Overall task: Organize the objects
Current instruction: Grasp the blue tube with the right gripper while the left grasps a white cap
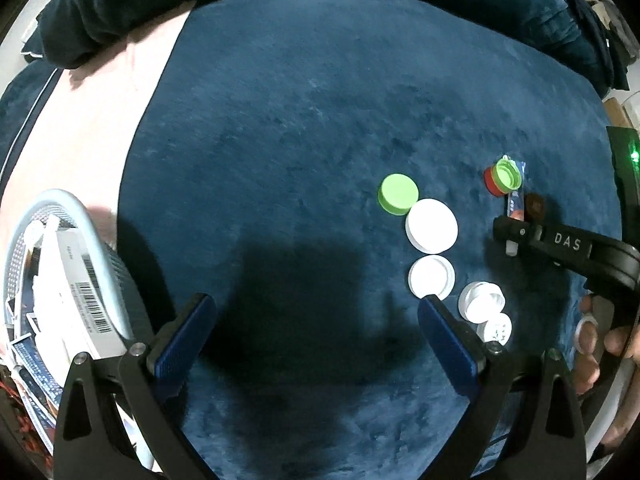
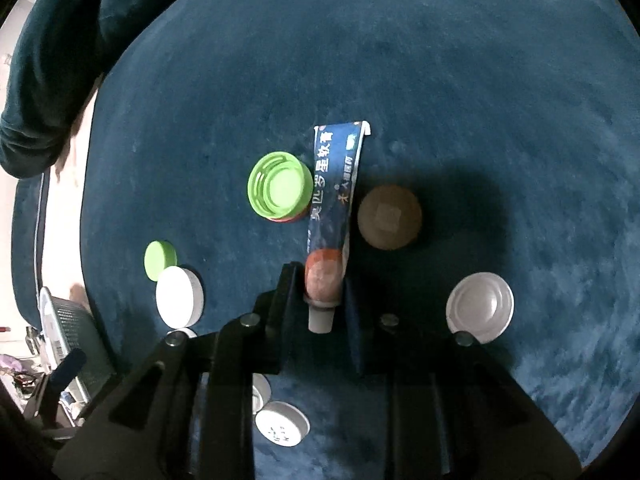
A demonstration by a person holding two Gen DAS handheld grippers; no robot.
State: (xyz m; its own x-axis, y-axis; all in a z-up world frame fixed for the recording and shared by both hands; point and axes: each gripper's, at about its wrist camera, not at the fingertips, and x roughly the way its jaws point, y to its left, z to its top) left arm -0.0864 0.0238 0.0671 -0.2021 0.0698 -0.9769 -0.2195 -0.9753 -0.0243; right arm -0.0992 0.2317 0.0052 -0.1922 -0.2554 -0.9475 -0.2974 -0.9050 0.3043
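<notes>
Tube orientation governs the coming move. The blue soft-plastic ointment tube with a white nozzle [image 2: 334, 200] is clamped at its nozzle end by the right claw [image 2: 320, 300], whose jaws are drawn in tight on the tube's neck. The long axis of the tube runs straight ahead of the right claw, along the line of its fingers, with the crimped tail farthest away. The tube lies flat on the dark blue plush surface [image 2: 480, 80]; a lift is judged to be the step in hand.

Immediately left of the tube, the ribbed green plastic cap stacked on a red cap [image 2: 280, 188] is found just beside it; to the right, the brown round disc [image 2: 389, 217] lies near but apart. A sideways drag is judged likely to disturb either.

The left claw [image 1: 316, 340] is held wide open with nothing between its pads, above bare plush. The pale grey mesh basket [image 1: 86, 216], judged to be the destination, lies to its left, well apart from the tube.

The basket's contents and the right claw's outer body are shown only in the left wrist view; the tube's printing and the grip itself are shown clearly only in the right wrist view.
</notes>
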